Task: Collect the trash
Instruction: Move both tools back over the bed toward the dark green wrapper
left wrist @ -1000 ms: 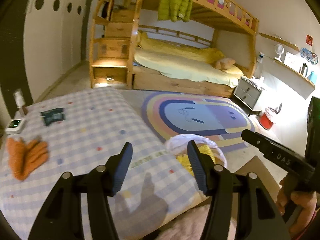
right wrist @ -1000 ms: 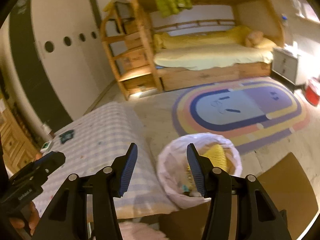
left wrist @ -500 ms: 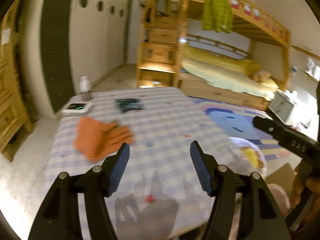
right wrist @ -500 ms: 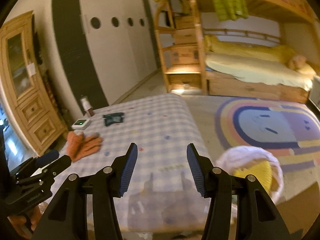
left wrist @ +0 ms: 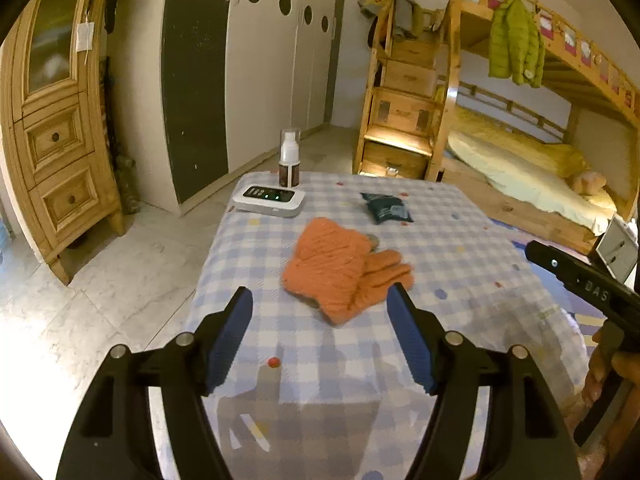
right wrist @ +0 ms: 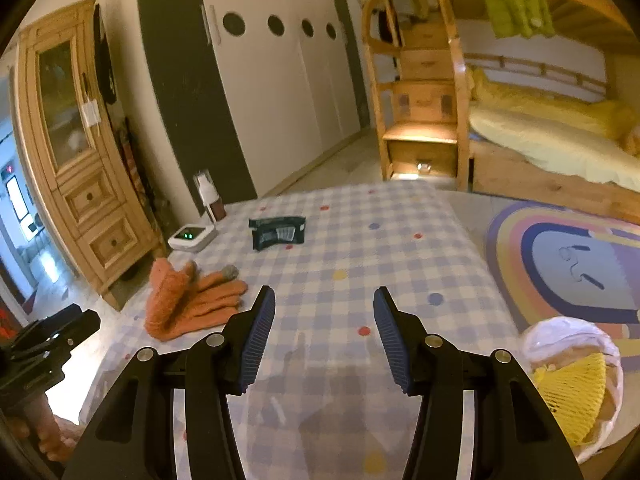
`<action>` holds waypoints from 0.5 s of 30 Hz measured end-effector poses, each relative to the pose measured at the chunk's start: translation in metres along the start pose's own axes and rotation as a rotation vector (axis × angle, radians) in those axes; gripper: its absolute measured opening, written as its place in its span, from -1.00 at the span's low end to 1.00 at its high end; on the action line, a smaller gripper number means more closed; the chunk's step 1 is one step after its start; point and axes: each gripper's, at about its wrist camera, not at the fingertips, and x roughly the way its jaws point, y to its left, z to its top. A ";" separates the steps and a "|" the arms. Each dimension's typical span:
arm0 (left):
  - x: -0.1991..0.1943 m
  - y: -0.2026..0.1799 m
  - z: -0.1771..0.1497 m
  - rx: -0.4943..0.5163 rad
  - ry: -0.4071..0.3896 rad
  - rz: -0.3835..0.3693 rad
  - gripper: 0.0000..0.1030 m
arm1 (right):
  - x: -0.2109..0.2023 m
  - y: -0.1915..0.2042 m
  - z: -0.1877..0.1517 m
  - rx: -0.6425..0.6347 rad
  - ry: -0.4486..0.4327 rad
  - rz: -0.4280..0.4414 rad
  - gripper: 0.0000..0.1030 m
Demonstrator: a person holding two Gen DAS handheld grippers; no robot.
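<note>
The dark wrapper [right wrist: 277, 233] lies flat on the checked tablecloth [right wrist: 400, 264], well apart from both tools; from the right gripper [right wrist: 324, 334] it sits at about 11 o'clock, its long axis running 9 to 3 across the approach. From the left gripper [left wrist: 320, 334] it lies near 1 o'clock, beyond the orange gloves [left wrist: 340, 268]. Both grippers hang spread and empty; the right looks nearer, with the lined bin [right wrist: 576, 384] at its 4 o'clock.
</note>
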 end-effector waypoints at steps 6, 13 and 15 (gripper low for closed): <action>0.023 -0.003 0.014 0.039 0.023 0.010 0.32 | 0.033 0.013 0.016 -0.021 0.046 0.033 0.02; 0.054 0.003 0.037 0.079 0.017 0.062 0.32 | 0.076 0.029 0.032 -0.070 0.112 0.048 0.01; 0.066 0.006 0.039 0.057 0.044 0.062 0.32 | 0.089 0.035 0.036 -0.096 0.136 0.041 0.00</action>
